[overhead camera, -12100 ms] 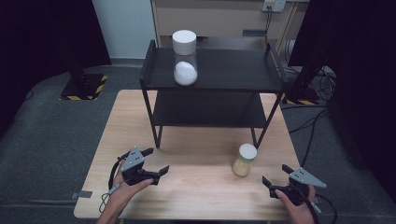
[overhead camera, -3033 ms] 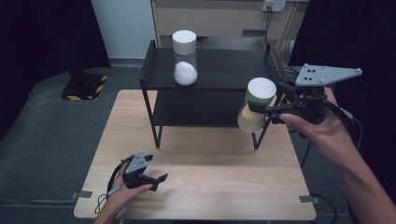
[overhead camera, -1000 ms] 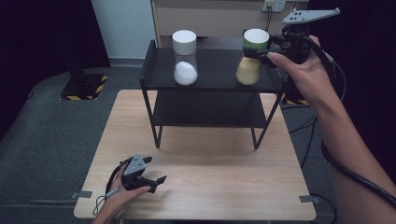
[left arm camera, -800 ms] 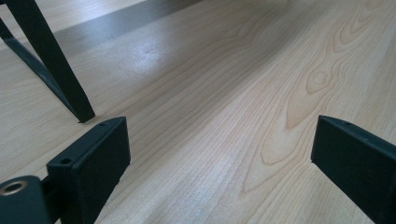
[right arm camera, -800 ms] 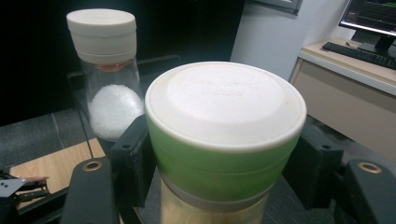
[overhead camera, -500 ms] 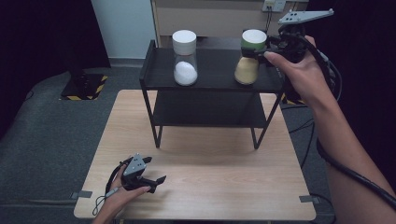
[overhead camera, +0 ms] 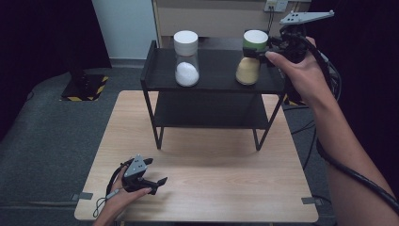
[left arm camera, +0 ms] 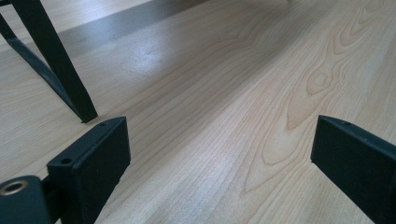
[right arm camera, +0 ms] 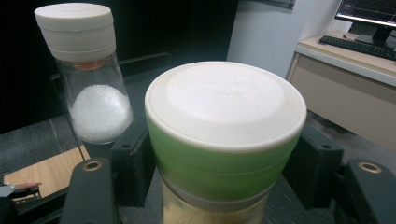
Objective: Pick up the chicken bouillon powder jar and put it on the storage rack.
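Green-lidded jar (overhead camera: 252,57) of yellowish powder stands on the top shelf of the black rack (overhead camera: 214,80), well right of the white-lidded jar (overhead camera: 186,59). Right gripper (overhead camera: 273,45) clamps it just under the lid. Left gripper (overhead camera: 151,181) rests on the worktop (overhead camera: 226,179), jaws wide apart with nothing between them.

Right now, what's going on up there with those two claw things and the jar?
Right gripper clamped on green-lidded jar, jar on the rack's top shelf. Left gripper open, resting low on the table. White-lidded jar beside it, apart.
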{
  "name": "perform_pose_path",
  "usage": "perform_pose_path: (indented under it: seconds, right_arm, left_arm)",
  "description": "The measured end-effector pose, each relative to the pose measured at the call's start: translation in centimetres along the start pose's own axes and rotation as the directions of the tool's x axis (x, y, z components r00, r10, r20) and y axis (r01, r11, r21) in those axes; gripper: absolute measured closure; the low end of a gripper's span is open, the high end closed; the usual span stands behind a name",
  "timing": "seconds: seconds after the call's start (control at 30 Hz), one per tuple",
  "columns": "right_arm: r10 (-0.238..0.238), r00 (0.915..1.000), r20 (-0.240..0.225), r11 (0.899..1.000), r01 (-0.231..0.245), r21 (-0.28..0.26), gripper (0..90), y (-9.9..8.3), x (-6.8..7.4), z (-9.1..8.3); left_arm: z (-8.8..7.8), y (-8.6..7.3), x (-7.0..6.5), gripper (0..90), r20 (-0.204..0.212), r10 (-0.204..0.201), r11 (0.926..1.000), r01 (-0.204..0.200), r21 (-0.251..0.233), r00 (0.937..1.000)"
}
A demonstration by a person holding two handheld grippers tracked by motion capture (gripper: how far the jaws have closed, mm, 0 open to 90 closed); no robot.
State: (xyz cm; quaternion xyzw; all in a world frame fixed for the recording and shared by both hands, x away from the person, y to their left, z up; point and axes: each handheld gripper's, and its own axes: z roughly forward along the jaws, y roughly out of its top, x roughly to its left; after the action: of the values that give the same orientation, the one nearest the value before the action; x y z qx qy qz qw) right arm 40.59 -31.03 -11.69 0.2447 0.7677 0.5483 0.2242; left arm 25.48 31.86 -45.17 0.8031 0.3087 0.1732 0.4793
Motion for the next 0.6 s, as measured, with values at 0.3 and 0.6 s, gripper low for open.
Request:
perform_pose_path:
  seconds: [0.3, 0.6]
  right_arm:
    - [0.011, 0.9999, 0.007, 1.000, -0.011, -0.008, 34.0, -0.36, -0.09, -0.13]
    - [0.004, 0.9999, 0.010, 1.000, -0.004, 0.000, 33.1, -0.16, 0.01, -0.05]
  left_arm:
    - [0.06, 0.04, -0.09, 3.5, 0.002, 0.002, 1.0000, -0.002, 0.002, 1.0000]
    - [-0.03, 0.08, -0.07, 3.5, 0.001, 0.004, 1.0000, -0.004, 0.001, 1.0000]
